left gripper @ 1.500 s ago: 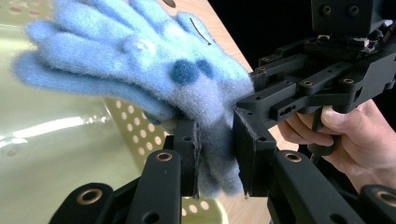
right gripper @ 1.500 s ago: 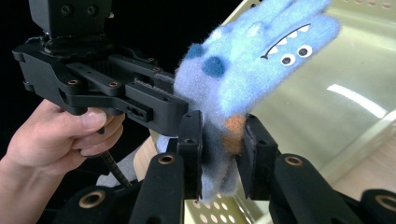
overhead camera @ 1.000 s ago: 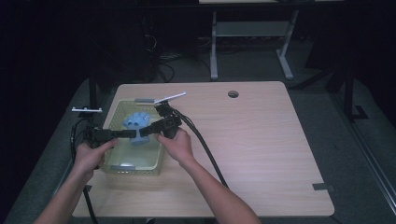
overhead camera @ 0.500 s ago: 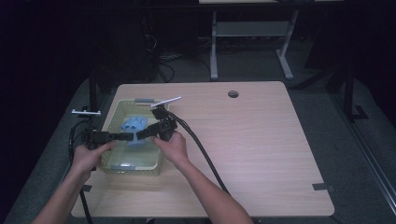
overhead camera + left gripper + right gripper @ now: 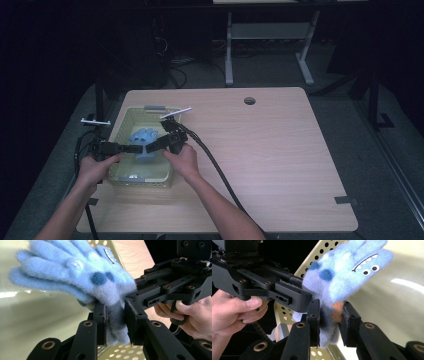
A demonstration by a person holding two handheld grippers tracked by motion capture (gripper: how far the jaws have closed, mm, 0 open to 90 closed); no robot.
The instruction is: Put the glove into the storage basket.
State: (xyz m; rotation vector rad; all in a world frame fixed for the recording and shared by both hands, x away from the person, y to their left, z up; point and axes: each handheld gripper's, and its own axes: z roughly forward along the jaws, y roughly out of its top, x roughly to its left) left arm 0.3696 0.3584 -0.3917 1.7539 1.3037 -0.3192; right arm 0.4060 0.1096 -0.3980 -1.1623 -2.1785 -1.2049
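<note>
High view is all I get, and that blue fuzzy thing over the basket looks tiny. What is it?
Observer: A fluffy blue glove with a monster face: white eyes and a toothy grin, clear in the right gripper view.
Operator: Are both tongs pinching it?
Observer: Yes. The left tongs press on its grey cuff, and the right tongs squeeze the cuff too, by an orange patch.
Operator: Is it lying in the basket?
Observer: No, it is held up, with the pale green basket wall and its round holes behind it.
</note>
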